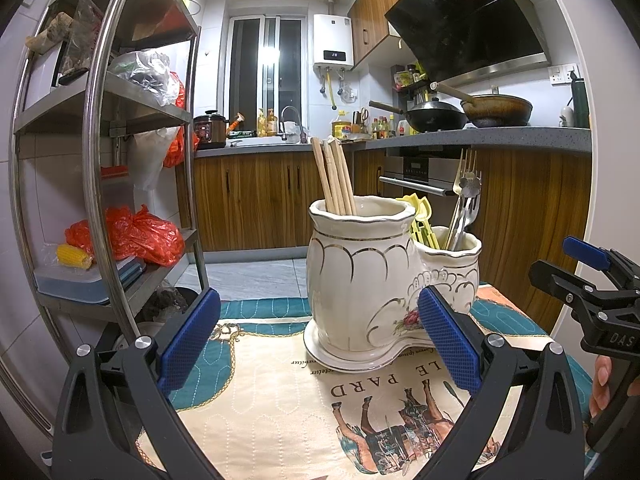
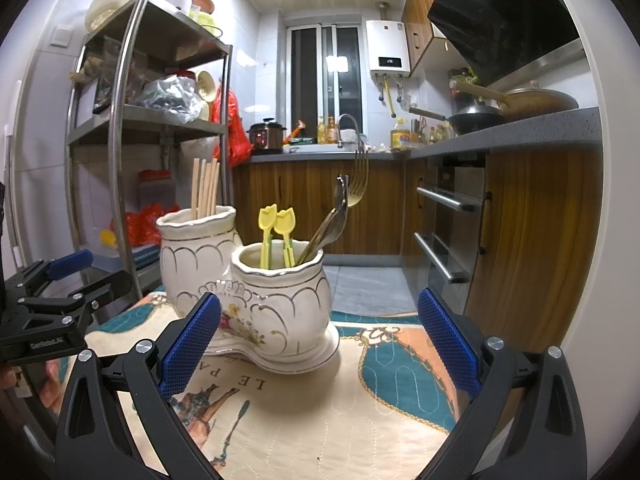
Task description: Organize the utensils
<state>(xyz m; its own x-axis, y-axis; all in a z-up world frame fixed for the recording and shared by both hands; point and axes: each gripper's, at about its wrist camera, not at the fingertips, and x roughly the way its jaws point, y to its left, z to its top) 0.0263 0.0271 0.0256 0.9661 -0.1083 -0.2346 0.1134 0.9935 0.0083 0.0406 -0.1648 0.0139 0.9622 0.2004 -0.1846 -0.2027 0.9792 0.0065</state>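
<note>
A white ceramic double-pot utensil holder (image 1: pixel 372 276) (image 2: pixel 256 292) stands on a printed cloth. Its taller pot holds wooden chopsticks (image 1: pixel 334 176) (image 2: pixel 205 188). Its shorter pot holds yellow plastic picks (image 1: pixel 420 216) (image 2: pixel 276 236), metal spoons (image 2: pixel 328 224) and a gold fork (image 1: pixel 464 176) (image 2: pixel 360 180). My left gripper (image 1: pixel 320 340) is open and empty, just in front of the holder. My right gripper (image 2: pixel 320 344) is open and empty, also in front of it. Each gripper shows at the other view's edge, the right one (image 1: pixel 592 280) and the left one (image 2: pixel 60 288).
The printed cloth (image 1: pixel 280 400) (image 2: pixel 360 400) covers the table. A steel shelf rack (image 1: pixel 104 160) (image 2: pixel 132 128) with bags and boxes stands to the left. Wooden kitchen cabinets, an oven (image 2: pixel 448 224) and a counter with woks (image 1: pixel 496 110) lie behind and to the right.
</note>
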